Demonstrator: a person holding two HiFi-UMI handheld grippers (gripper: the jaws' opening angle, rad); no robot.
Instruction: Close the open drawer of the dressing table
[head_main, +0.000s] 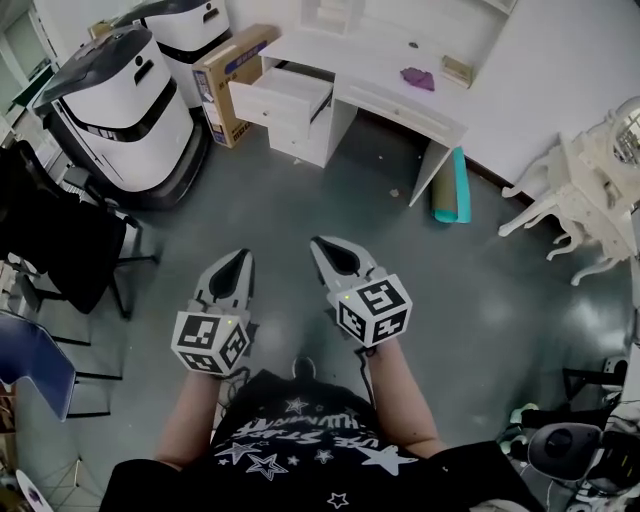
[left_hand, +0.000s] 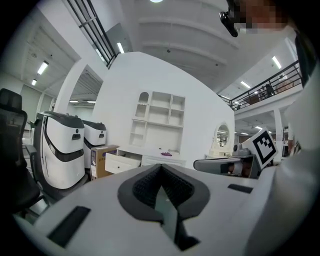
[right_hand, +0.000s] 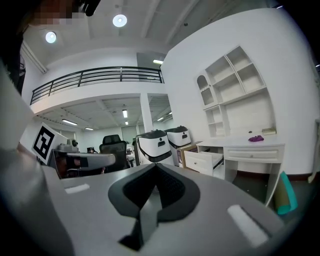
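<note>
The white dressing table (head_main: 385, 88) stands across the grey floor, far ahead of me. Its upper left drawer (head_main: 283, 101) is pulled out. The same open drawer (left_hand: 119, 162) appears small in the left gripper view, and the drawer (right_hand: 202, 161) also shows in the right gripper view. My left gripper (head_main: 243, 257) and right gripper (head_main: 320, 243) hang side by side near my body, well short of the table. Both are shut with nothing between their jaws, seen too on the left gripper (left_hand: 160, 167) and the right gripper (right_hand: 156, 166).
Two white machines (head_main: 120, 110) and a cardboard box (head_main: 228, 75) stand left of the drawer. A teal roll (head_main: 452, 187) leans by the table's right leg. A purple item (head_main: 418, 78) lies on the tabletop. Black chairs (head_main: 50, 240) stand left, white ornate furniture (head_main: 585, 195) right.
</note>
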